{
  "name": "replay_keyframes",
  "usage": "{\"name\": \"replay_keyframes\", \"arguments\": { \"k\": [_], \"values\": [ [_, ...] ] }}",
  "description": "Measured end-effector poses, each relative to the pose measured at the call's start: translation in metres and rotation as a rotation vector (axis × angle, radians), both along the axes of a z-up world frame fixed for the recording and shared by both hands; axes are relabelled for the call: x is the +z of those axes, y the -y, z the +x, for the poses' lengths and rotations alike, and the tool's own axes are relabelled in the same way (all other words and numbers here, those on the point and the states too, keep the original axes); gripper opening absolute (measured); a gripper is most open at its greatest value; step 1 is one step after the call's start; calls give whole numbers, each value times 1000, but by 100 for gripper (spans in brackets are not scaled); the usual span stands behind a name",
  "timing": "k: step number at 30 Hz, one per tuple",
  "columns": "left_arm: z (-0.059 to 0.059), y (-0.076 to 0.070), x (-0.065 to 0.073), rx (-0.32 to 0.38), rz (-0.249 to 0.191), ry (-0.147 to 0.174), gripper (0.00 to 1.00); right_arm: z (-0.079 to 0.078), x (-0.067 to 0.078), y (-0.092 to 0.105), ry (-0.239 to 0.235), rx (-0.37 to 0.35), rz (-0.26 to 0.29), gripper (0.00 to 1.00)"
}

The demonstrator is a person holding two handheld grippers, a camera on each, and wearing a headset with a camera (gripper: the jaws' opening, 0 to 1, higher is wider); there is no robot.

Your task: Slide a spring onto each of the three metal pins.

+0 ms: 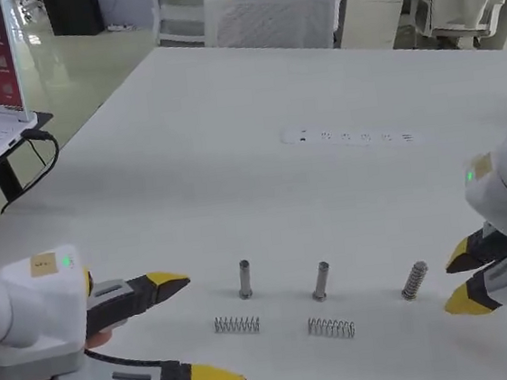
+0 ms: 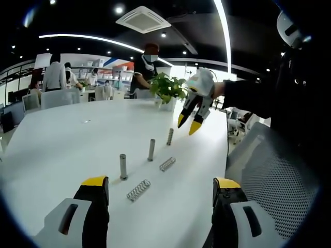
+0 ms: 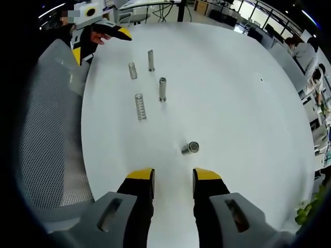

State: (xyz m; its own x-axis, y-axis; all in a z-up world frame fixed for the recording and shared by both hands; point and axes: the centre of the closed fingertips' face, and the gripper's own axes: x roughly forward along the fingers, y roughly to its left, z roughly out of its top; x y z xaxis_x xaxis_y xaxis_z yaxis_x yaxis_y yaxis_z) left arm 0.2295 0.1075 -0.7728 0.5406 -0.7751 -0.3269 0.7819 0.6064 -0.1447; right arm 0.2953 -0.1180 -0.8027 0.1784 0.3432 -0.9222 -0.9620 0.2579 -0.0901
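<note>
1. Head view: the left hand-held gripper gapes, empty, with two bare pins and two loose springs on the surface ahead of it. The right hand-held gripper, also released, is just beside the third pin, which wears a spring.
2. Left gripper view: jaws wide apart, a loose spring just ahead.
3. Right gripper view: jaws apart, empty, third pin just ahead.
</note>
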Motion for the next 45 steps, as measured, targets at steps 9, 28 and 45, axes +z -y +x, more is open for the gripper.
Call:
{"name": "replay_keyframes", "arguments": {
  "k": [9,28,45],
  "values": [
    [-1,-1,0,7,2,0,79,-32,-3,-8,-46,37,5,27],
    [-3,-2,2,16,1,5,79,-50,-7,-73,-41,177,44,26],
    [-5,-5,1,22,-3,6,79,-31,-34,-107,-41,221,3,23]
  ]
}}
